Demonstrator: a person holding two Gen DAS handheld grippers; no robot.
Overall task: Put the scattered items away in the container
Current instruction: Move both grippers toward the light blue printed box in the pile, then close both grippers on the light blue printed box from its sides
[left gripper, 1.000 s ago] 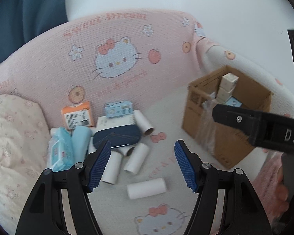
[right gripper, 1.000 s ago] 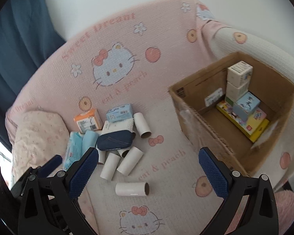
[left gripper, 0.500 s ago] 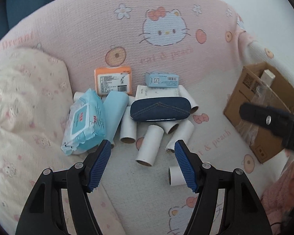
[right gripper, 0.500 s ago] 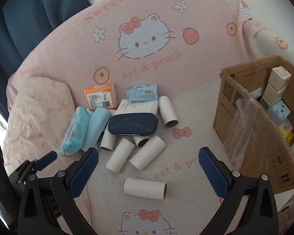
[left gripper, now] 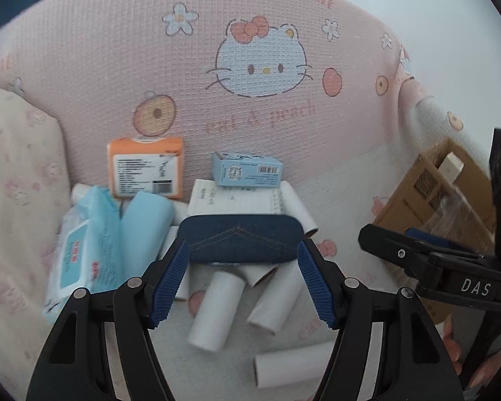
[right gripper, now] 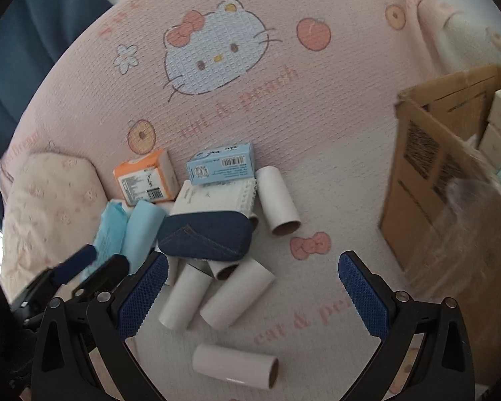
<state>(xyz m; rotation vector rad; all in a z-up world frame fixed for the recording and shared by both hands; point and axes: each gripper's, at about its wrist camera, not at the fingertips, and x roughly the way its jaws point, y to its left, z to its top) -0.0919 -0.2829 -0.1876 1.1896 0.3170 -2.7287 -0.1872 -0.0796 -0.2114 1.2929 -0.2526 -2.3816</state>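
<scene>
1. The left gripper [left gripper: 242, 279] hangs with its jaws spread, the dark blue denim case [left gripper: 240, 239] lying between the blue pads at 12 o'clock; contact cannot be told.
2. The right gripper [right gripper: 252, 295] has its jaws wide apart above the loose cardboard tubes [right gripper: 235, 294], holding nothing.
3. The case rests on a white notebook [right gripper: 213, 197] and on tubes, with a light blue box [right gripper: 220, 163] behind it.
4. The cardboard box [right gripper: 451, 173] stands at 3 o'clock on the pink sofa cover [right gripper: 334, 167], with small cartons inside.
</scene>
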